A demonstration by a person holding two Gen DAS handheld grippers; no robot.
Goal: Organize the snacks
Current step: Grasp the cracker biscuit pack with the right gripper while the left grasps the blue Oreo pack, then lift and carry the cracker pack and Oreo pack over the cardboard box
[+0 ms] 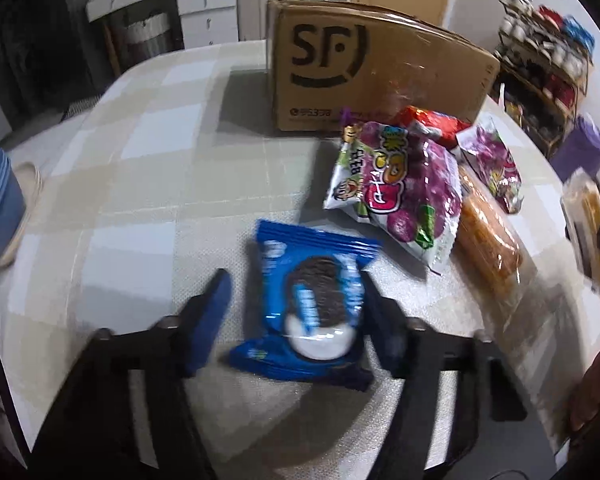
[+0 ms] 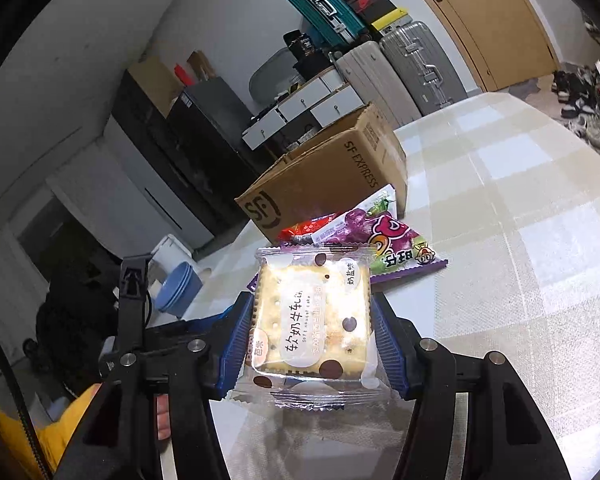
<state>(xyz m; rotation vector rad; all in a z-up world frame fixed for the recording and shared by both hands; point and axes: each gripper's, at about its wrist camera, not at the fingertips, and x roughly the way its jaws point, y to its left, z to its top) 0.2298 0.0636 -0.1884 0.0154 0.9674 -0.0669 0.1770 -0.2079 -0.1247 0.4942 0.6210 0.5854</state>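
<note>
Checked cloth covers the surface (image 1: 148, 184), with an SF cardboard box (image 1: 364, 68) standing toward its far edge and a heap of snack bags just in front of it. Left tongs (image 1: 296, 300) are spread around a blue cookie packet (image 1: 312, 304) lying nearer the front edge; one finger looks to touch the wrapper, the other stands apart, so closing could shove the slick packet sideways instead of catching it. Right tongs (image 2: 314, 332) pinch a clear nougat cracker packet (image 2: 312, 320) by its sides, above the surface. Too hard a squeeze may crack the biscuit; too light, and the glossy film could slip out. Grape candy bags (image 1: 396, 184) lie loose, easily knocked.
</note>
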